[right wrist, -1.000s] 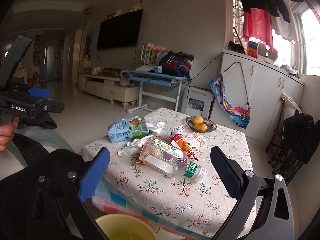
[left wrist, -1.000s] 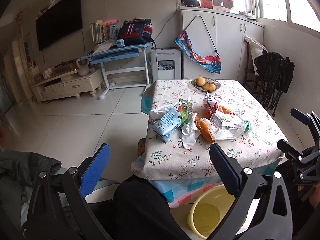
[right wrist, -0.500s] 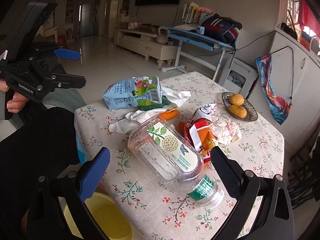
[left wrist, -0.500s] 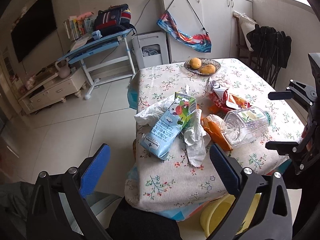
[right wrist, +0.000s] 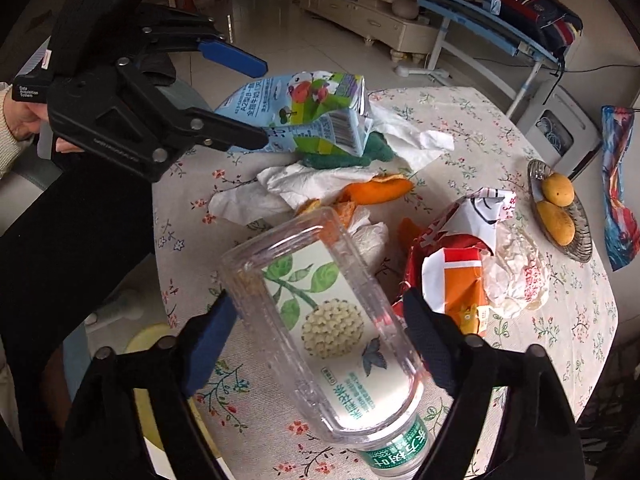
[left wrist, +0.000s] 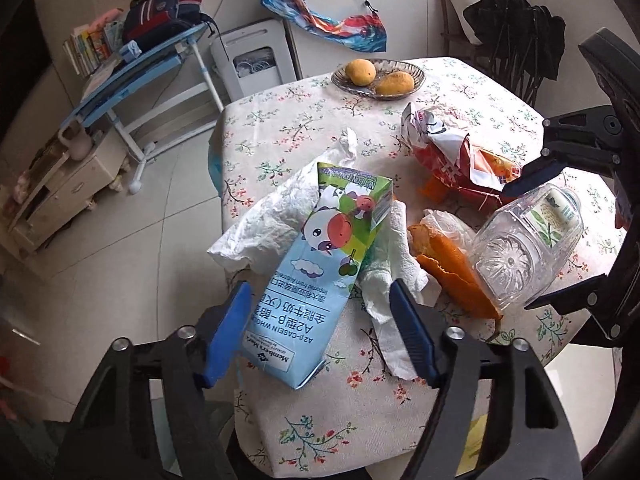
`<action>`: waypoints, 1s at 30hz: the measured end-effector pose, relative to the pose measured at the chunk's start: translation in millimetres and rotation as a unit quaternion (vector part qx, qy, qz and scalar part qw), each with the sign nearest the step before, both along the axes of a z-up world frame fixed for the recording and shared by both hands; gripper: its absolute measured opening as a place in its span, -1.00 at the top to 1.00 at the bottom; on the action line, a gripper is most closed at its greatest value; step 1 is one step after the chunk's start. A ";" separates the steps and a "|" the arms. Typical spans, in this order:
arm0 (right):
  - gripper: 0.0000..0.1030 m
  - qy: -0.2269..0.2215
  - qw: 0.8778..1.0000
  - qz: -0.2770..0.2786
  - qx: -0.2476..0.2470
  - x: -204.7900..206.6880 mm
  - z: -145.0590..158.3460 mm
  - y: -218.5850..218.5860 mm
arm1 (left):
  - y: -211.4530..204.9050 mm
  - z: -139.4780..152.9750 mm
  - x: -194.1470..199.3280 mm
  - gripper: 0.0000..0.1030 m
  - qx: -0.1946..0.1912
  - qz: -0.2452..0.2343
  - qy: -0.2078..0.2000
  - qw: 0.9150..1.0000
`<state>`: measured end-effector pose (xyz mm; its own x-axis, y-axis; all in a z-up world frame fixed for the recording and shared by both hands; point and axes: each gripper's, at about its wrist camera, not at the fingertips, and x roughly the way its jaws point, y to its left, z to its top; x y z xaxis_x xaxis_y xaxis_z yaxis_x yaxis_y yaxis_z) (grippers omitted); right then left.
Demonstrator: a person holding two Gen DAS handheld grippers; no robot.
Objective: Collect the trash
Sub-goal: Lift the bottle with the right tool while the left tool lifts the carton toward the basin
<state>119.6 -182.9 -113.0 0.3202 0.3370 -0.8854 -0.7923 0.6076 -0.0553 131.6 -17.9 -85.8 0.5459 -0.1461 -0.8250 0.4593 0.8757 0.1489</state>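
Your left hand-held gripper (left wrist: pixel 320 330) is spread wide around the near end of the milk carton (left wrist: pixel 316 272), a finger on each side. The left blue pad (left wrist: pixel 226 334) sits just beside the carton's edge; you cannot tell whether it touches. The right pad is clear of the carton, over the tissue (left wrist: pixel 394 276). The carton lies flat near the counter's (left wrist: pixel 304 436) near-left corner, resting on crumpled tissue and partly overhanging the left edge.

Your right hand-held gripper (right wrist: pixel 320 344) is also open, its fingers straddling the clear plastic bottle (right wrist: pixel 320 320). The bottle lies on its side near the near edge, green cap (right wrist: pixel 394 454) toward you and base pointing into the counter. Neither pad clearly presses its wall, so nothing is gripped on either side.

Between carton and bottle lie orange peels (left wrist: pixel 452 272) on more tissue. Just beyond the bottle sits a crumpled red and orange wrapper (left wrist: pixel 460 160) with white paper (right wrist: pixel 516 276) beside it, around the middle of the counter. A dish (left wrist: pixel 412 70) with two yellow fruits (left wrist: pixel 378 78) stands at the far edge, well apart from the trash. A yellow basin (right wrist: pixel 140 344) shows below the near edge, by your leg.
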 end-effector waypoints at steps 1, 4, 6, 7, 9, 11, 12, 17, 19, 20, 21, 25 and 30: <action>-0.53 0.000 1.000 -0.005 -0.001 -2.3 0.4 -1.6 | 0.0 -1.6 2.2 -0.10 -0.006 0.004 0.006 1.000; -0.48 0.006 0.999 -0.034 0.008 -9.6 1.5 -9.6 | -0.2 -4.6 6.5 0.09 -0.025 0.003 0.028 0.999; -0.42 0.013 0.997 -0.063 0.036 -14.1 4.9 -19.0 | -2.8 -8.2 7.4 0.09 -0.026 0.003 0.034 0.999; -0.38 0.014 0.996 -0.079 0.051 -14.8 5.1 -21.7 | -6.3 -10.8 7.6 0.08 -0.016 0.002 0.031 0.999; -0.33 0.021 0.990 -0.113 0.082 -18.0 5.3 -32.0 | -11.1 -15.4 8.3 0.07 0.004 0.005 0.025 1.000; -0.31 0.034 0.981 -0.149 0.116 -18.8 2.7 -42.5 | -8.2 -15.1 9.0 0.19 -0.008 0.014 0.031 0.999; -0.27 0.041 0.977 -0.165 0.129 -20.1 0.1 -48.0 | -4.2 -12.9 9.9 0.32 -0.028 0.021 0.039 0.999; -0.21 0.065 0.949 -0.223 0.212 -18.6 5.8 -70.5 | 24.4 1.4 1.9 0.37 -0.130 0.063 0.061 0.988; -0.19 0.068 0.934 -0.242 0.253 -19.1 11.2 -81.8 | 33.2 6.2 -5.4 0.37 -0.162 0.071 0.062 0.982; -0.19 0.069 0.927 -0.252 0.270 -19.4 12.9 -87.2 | 36.7 8.9 -10.1 0.37 -0.176 0.074 0.061 0.980; -0.18 0.073 0.918 -0.261 0.291 -20.0 13.6 -92.9 | 39.1 11.6 -14.5 0.38 -0.188 0.077 0.059 0.977; -0.15 0.092 0.877 -0.287 0.373 -22.9 13.9 -111.5 | 43.9 24.6 -34.0 0.37 -0.219 0.078 0.044 0.972; -0.11 0.088 0.849 -0.282 0.439 -39.5 22.0 -113.7 | 41.4 38.2 -57.2 0.37 -0.238 0.073 0.027 0.968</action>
